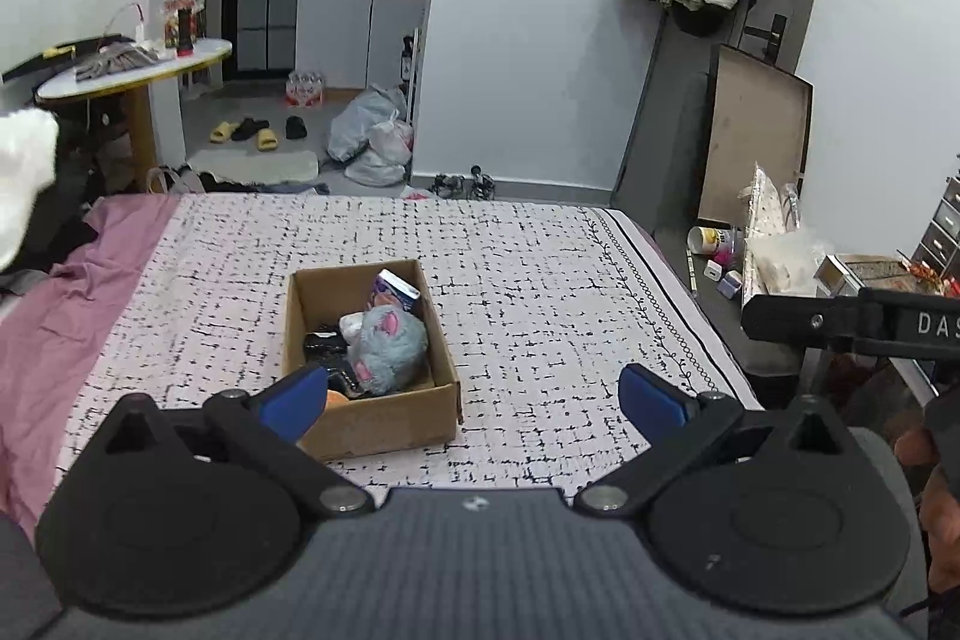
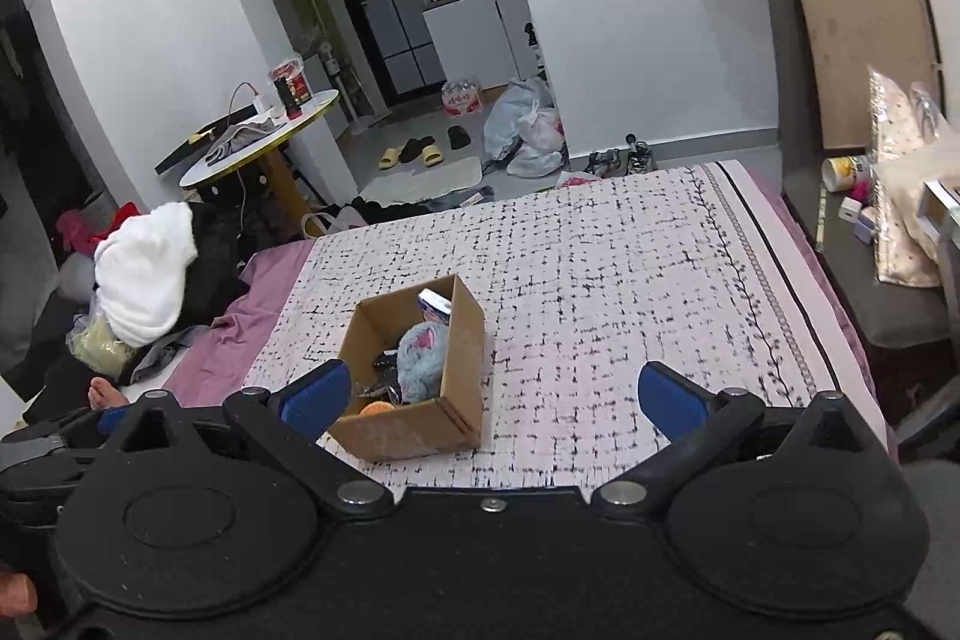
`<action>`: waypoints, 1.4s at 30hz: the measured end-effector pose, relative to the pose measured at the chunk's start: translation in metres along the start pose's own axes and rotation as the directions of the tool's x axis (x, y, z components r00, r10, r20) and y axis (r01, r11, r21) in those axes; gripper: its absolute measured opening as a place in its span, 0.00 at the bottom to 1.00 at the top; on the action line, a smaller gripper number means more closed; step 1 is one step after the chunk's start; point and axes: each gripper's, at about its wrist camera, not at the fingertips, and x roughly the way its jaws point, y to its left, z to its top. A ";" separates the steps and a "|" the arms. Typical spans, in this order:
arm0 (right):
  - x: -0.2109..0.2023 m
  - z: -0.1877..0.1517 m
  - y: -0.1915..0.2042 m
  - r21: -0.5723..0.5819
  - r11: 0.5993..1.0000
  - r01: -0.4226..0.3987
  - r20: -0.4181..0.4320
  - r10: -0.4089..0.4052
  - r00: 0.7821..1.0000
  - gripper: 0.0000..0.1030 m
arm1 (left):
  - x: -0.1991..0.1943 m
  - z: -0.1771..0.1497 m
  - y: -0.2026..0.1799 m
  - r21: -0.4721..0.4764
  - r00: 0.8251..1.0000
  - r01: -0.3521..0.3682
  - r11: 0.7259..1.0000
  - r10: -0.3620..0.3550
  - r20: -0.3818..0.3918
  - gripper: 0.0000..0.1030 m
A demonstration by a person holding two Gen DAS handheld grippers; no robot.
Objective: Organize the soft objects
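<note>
Cardboard box (image 1: 384, 418), brown, open-topped, rectangular; stands on the bed (image 1: 540, 280) toward its near left part, on a white bedspread with a black broken-grid print.

Contents of box:
- grey-blue plush toy (image 1: 387, 340) with pink patches, fuzzy, lying against the right wall and filling much of the middle;
- small purple-and-white carton (image 1: 393, 291), tilted, at the far end;
- black items (image 1: 321, 346) along the left wall, kind not clear;
- orange object (image 2: 377, 409) at the near end, only partly seen.

Mauve sheet (image 1: 72, 292) lies rumpled along the left edge of the bed. White fluffy bundle (image 2: 147, 274) sits on a heap of dark clothes beyond that edge.

Left tool (image 1: 474, 400): held above the near part of the bed, pointing forward and downward. Blue pads spread as wide as they go, nothing between them; its left pad (image 1: 297, 397) overlaps the near left corner of the box in the left wrist view; whether it touches cannot be told.

Right tool (image 2: 495, 397): held likewise, angled down, to the right of the left tool. Blue pads wide apart, nothing gripped; box appears just inside its left pad (image 2: 318, 394).

Round desk (image 2: 258, 142) with yellow rim stands beyond the bed, well apart from the box.
</note>
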 end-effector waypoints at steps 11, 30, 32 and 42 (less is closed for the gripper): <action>-0.024 -0.036 0.011 -0.006 1.000 -0.014 0.035 0.014 0.999 1.00 | -0.024 -0.029 -0.001 0.029 1.000 -0.014 0.999 0.013 0.012 1.00; -0.051 -0.070 0.013 -0.054 0.999 0.006 0.094 -0.001 0.996 1.00 | -0.030 -0.063 0.002 0.058 0.999 -0.047 0.997 0.046 0.015 1.00; -0.052 -0.075 0.014 -0.059 0.998 0.002 0.085 0.003 0.996 1.00 | -0.030 -0.064 0.003 0.057 0.999 -0.045 0.997 0.044 0.011 1.00; -0.048 -0.084 0.018 -0.079 0.997 0.018 0.051 -0.014 0.999 1.00 | -0.032 -0.065 0.004 0.051 0.999 -0.039 0.998 0.037 0.027 1.00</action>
